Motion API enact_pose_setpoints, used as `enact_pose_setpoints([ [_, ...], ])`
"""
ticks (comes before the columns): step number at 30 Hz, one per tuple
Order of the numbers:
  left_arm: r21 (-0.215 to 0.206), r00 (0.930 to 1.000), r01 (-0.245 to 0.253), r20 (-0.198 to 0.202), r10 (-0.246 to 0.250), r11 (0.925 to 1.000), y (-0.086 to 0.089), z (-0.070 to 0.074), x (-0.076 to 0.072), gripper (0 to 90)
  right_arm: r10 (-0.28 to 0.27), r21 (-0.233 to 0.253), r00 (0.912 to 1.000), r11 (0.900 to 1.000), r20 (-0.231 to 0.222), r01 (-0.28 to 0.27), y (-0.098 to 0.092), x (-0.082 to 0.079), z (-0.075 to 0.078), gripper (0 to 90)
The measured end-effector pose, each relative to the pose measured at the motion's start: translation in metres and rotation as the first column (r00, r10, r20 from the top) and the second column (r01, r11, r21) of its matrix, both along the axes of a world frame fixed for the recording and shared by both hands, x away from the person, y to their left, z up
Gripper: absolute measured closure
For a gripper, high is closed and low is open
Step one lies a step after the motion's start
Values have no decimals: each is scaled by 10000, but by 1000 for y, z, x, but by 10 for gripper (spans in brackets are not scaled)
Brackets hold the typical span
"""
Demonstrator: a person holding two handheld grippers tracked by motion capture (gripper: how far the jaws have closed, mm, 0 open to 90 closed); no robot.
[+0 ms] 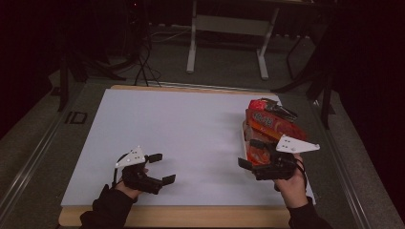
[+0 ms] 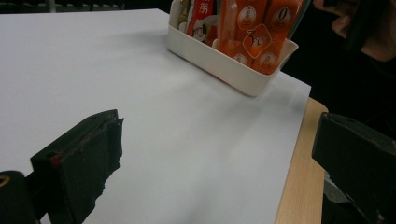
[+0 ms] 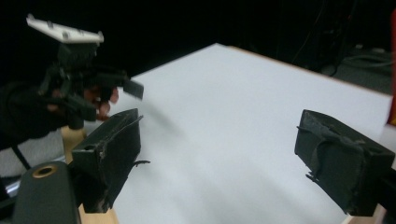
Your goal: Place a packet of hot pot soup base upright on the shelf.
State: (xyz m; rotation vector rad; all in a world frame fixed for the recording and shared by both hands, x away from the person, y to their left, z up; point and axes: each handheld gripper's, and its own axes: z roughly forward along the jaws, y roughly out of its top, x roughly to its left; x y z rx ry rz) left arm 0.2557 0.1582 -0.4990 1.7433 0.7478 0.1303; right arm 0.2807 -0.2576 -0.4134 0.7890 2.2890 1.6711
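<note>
The cream plastic tray [image 2: 219, 65] packed with upright orange and red snack packets [image 1: 267, 125] is what we take to be the work in hand. It stands on the white sheet covering the bench [image 1: 191, 138], at the far right edge, just ahead of the right hand-held gripper [image 1: 249, 167] and well across the sheet from the left hand-held gripper [image 1: 161, 168]. In the left gripper view we see its rounded near corner and several orange packets standing in it, with a red-and-white one behind.

The right hand-held gripper sits just beside the tray's near end; from above we cannot tell whether a jaw touches the rim. Its jaws are spread wide with nothing between them — in its own view they look across the bare sheet toward the other hand, not at the tray. The left hand-held gripper rests low near the front edge of the bench, likewise spread wide and holding nothing.

We judge this as the approach, before any grasp. The next move calls for turning the right hand-held gripper toward the tray and choosing a hold — either the rim or the top of one packet — then closing squarely, since the packets stand crowded and a slanted bite could drag a neighbour along.
</note>
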Motion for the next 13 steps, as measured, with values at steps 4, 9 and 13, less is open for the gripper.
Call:
enact_pose_setpoints([
  [4, -11, 10000, 11, 3, -11, 10000, 0, 0, 0, 19, 132, -125, 9997, 9998, -217, -135, 3, 0, -11, 142],
  [9, -4, 10000, 23, 47, -23, 10000, 0, 0, 0, 19, 230, -366, 9993, 9990, -310, -241, 6, 2, -19, 142],
  [13, -47, 10000, 16, 67, -15, 10000, 0, 1, 0, 19, 274, -449, 9990, 9986, -360, -290, 7, 3, -23, 142],
])
